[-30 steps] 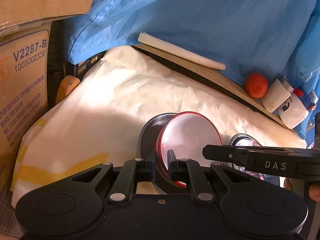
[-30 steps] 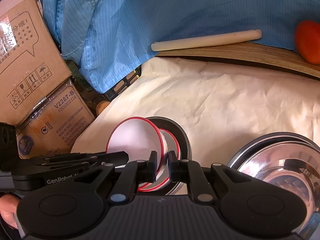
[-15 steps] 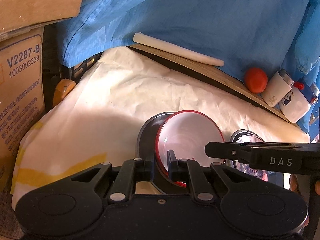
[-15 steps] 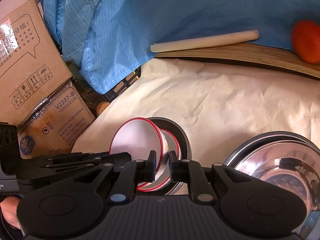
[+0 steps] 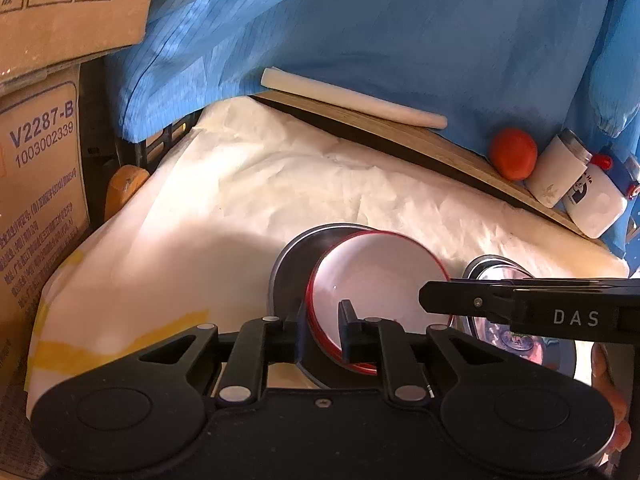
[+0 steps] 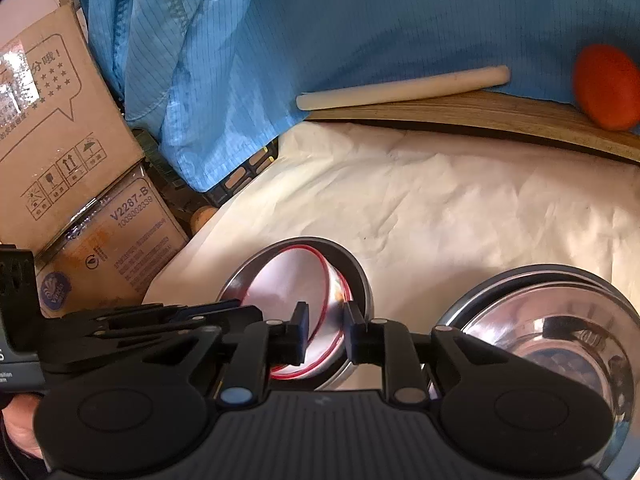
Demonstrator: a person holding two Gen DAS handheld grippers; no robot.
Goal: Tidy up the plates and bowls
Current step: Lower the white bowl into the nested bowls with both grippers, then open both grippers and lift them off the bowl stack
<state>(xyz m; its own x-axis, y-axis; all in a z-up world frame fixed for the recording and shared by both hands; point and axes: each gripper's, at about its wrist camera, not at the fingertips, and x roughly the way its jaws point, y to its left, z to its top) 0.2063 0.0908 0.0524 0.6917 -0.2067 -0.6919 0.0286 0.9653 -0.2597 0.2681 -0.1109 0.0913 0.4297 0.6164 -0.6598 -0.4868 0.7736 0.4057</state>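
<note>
A white bowl with a red rim (image 5: 380, 276) (image 6: 288, 284) rests tilted on another red-rimmed dish inside a dark round plate (image 5: 296, 264) (image 6: 356, 276). My left gripper (image 5: 323, 332) straddles the bowl's near rim. Its jaws are opening, and a gap shows beside the rim. My right gripper (image 6: 327, 332) straddles the same bowl's rim from the other side. Its jaws are opening too, and the pads stand off the rim. A shiny steel bowl (image 6: 560, 340) (image 5: 500, 276) sits to the right of the plate.
Creased white paper (image 5: 240, 184) covers the table. Cardboard boxes (image 5: 36, 184) stand at the left and blue cloth (image 5: 360, 32) hangs behind. A wooden board (image 5: 400, 132) at the back carries a white stick (image 5: 352, 98), an orange-red fruit (image 5: 513, 153) and white bottles (image 5: 560, 172).
The red-rimmed bowl, held tilted above the plate by both grippers, has sunk into the stack. Both pairs of jaws have parted from its rim.
</note>
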